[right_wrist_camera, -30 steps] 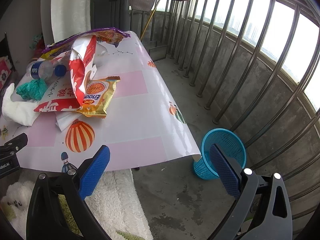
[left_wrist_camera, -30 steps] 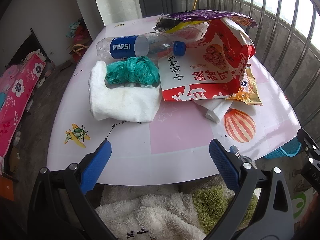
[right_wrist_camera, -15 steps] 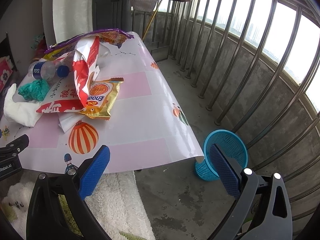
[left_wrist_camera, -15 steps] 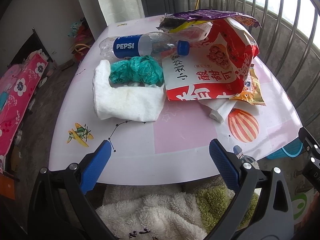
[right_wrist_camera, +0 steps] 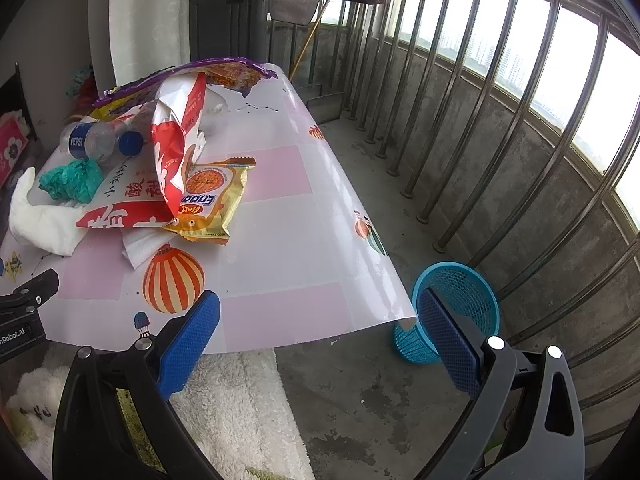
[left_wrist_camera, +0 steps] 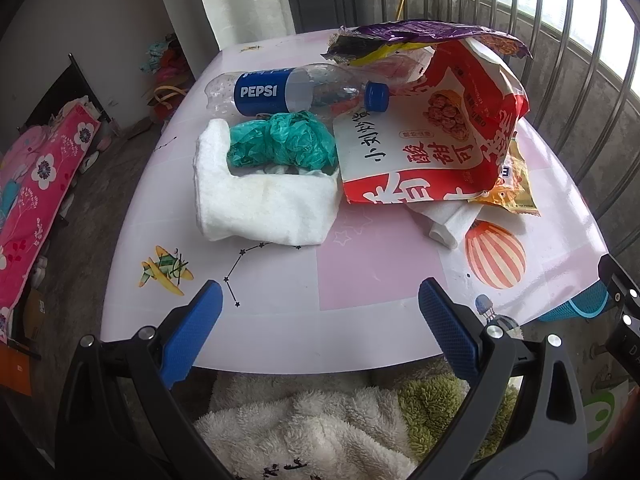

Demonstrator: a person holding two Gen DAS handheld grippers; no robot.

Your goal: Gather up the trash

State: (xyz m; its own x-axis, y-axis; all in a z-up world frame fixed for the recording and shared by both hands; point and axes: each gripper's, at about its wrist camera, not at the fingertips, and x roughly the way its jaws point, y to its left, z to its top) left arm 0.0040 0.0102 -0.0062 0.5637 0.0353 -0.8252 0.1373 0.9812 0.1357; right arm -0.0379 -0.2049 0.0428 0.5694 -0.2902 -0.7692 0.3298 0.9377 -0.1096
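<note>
Both grippers were spread wide with nothing between the pads.

Left gripper (left_wrist_camera: 320, 308) hung over the near table (left_wrist_camera: 280, 308) edge. Trash pile lay at its 12 o'clock, well apart from the fingertips. Nearest piece: white cloth (left_wrist_camera: 260, 208) at 12, slightly toward 11. Its long axis ran 9-to-3, across the jaw line, with a short leg turning up toward 12 at its left end. Green plastic bag (left_wrist_camera: 280, 144) sat bunched just behind the cloth, touching it. Pepsi bottle (left_wrist_camera: 292, 94) lay further back on its side, axis also 9-to-3, cap toward 3. Red snack bag (left_wrist_camera: 432, 148) stood slumped at 1 o'clock, over a white folded paper (left_wrist_camera: 444, 220) and the yellow noodle packet (left_wrist_camera: 516, 188).

Right gripper (right_wrist_camera: 318, 322) sat at the table's near right corner, with the pile off at its 10 o'clock, further away. My read: left was the nearer tool for cloth, green bag and bottle; right was better placed for the yellow noodle packet (right_wrist_camera: 212, 204) and for the blue basket (right_wrist_camera: 460, 300), which stood on the floor at its 2 o'clock, just beside the table corner.

View difference: right wrist showed the basket whole with its mouth open upward, and the noodle packet almost fully exposed. Left wrist showed only a sliver of the basket (left_wrist_camera: 580, 304) under the table edge, and most of the packet hidden by the red bag. Left wrist alone showed the cloth's full outline.
</note>
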